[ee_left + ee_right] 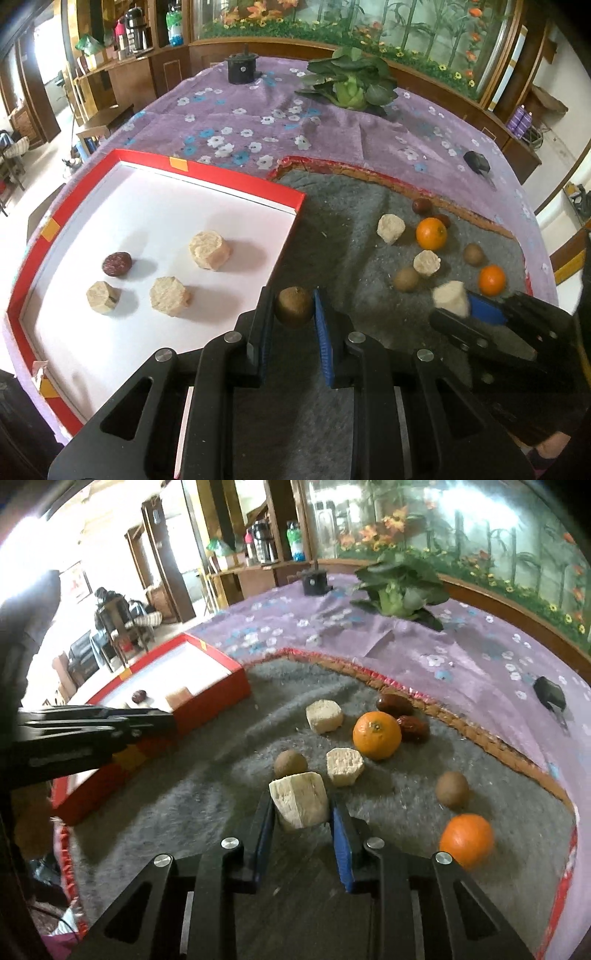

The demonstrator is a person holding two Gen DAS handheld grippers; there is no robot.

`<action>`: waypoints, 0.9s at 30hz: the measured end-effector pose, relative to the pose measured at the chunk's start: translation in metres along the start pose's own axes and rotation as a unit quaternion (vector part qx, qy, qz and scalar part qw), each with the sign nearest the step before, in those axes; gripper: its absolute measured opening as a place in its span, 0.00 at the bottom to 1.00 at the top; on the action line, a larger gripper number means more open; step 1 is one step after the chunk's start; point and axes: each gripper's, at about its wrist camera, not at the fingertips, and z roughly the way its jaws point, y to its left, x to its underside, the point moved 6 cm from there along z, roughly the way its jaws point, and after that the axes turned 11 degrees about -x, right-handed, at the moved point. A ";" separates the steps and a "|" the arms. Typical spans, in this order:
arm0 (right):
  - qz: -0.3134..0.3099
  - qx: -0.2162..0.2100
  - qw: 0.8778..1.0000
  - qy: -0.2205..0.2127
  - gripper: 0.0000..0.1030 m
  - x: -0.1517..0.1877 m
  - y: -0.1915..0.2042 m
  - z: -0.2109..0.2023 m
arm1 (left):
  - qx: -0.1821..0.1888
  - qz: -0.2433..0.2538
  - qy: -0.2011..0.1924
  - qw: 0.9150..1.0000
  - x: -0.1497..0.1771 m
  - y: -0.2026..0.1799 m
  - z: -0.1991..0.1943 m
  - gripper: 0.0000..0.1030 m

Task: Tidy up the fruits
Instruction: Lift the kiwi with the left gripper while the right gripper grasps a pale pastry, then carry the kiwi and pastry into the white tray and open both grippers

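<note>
The left gripper (293,308) clamps a round brown longan (294,306) just past the right edge of the red-rimmed white box (229,182), whose smooth floor has open room around 3 crumbly beige cakes and 1 dark date (117,263). The right gripper (301,806) pinches a faceted beige cake (300,804) above the fuzzy grey mat (207,775), near 2 oranges on the desk.
</note>
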 end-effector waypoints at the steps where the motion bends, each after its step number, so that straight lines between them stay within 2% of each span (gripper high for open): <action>1: 0.003 -0.002 1.000 -0.007 0.28 0.000 0.003 -0.003 | -0.002 0.000 -0.005 1.000 0.000 0.001 -0.003 0.20; 8: -0.002 -0.021 0.999 -0.037 0.28 -0.005 0.036 -0.020 | -0.019 0.002 -0.025 0.999 0.002 0.011 -0.017 0.20; 14: -0.012 -0.033 0.999 -0.034 0.28 -0.009 0.061 -0.011 | -0.040 -0.005 -0.037 0.999 0.004 0.032 -0.023 0.20; 27: -0.048 -0.050 0.998 -0.015 0.28 -0.033 0.103 0.021 | -0.066 -0.037 -0.029 0.997 0.008 0.089 -0.014 0.20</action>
